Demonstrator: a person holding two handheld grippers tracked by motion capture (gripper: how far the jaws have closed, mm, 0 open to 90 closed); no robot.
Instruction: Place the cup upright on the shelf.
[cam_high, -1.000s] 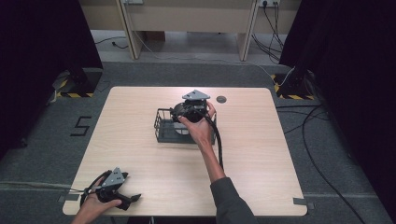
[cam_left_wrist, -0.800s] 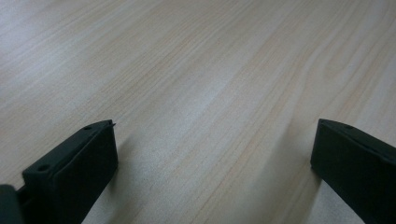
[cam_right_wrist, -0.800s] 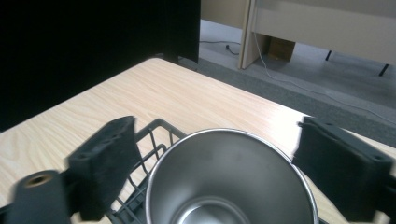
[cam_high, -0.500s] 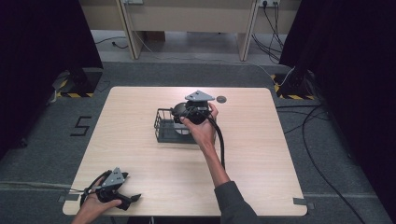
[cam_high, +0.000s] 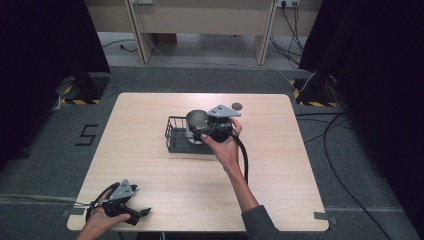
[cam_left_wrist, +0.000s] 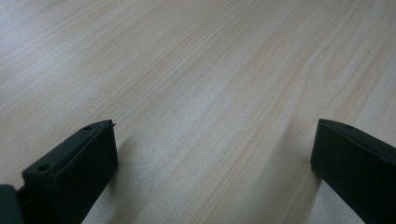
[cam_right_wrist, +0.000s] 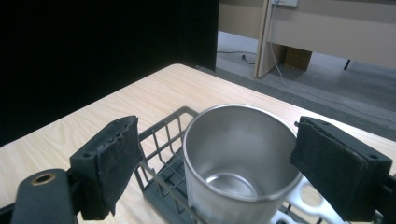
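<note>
- left gripper (cam_high: 134, 214) lies low at the near left corner of the table (cam_high: 150, 175); its jaws stand wide apart with bare wood between them.
- wire basket (cam_high: 176, 134) sits mid-table, with the steel cup (cam_right_wrist: 240, 158) upright in it.
- right gripper (cam_right_wrist: 233, 168) is at the cup; its jaws, just narrowed a little, flank the rim, left pad (cam_right_wrist: 114, 154) clear of it, grip uncertain.
</note>
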